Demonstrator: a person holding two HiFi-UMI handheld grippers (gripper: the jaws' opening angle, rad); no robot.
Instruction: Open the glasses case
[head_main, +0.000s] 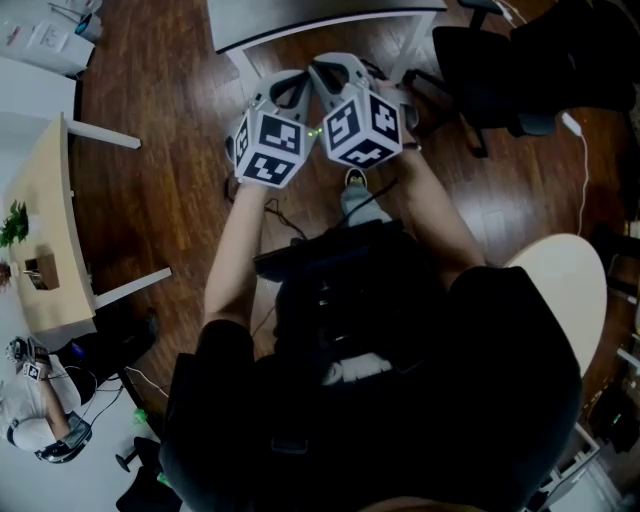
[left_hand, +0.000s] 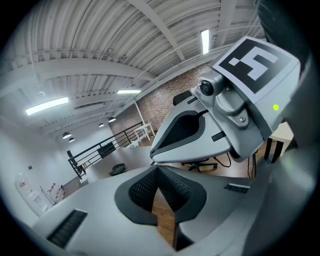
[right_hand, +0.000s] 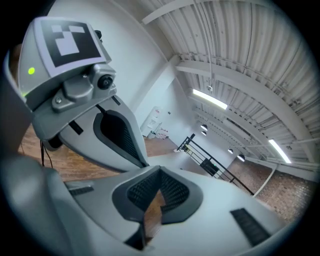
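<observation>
- Looking for the glasses case: it is in none of the three views, so its bearing from the grippers, its long axis and lid state can't be told.
- left gripper: jaws closed pad to pad, nothing between them, only wood floor showing behind.
- right gripper: same, closed and empty.
- Both are held side by side, almost touching, out in front of the person over bare floor and pointing away. Neither hand is nearer to anything.
- Candidate surfaces: white desk just ahead, beige table with a small plant off to the left, round table to the right. No case is visible on any of them.
- No container with contents is in view.
- Judgement: task not started. The case must be found first, and the jaws need to open before any grip.
</observation>
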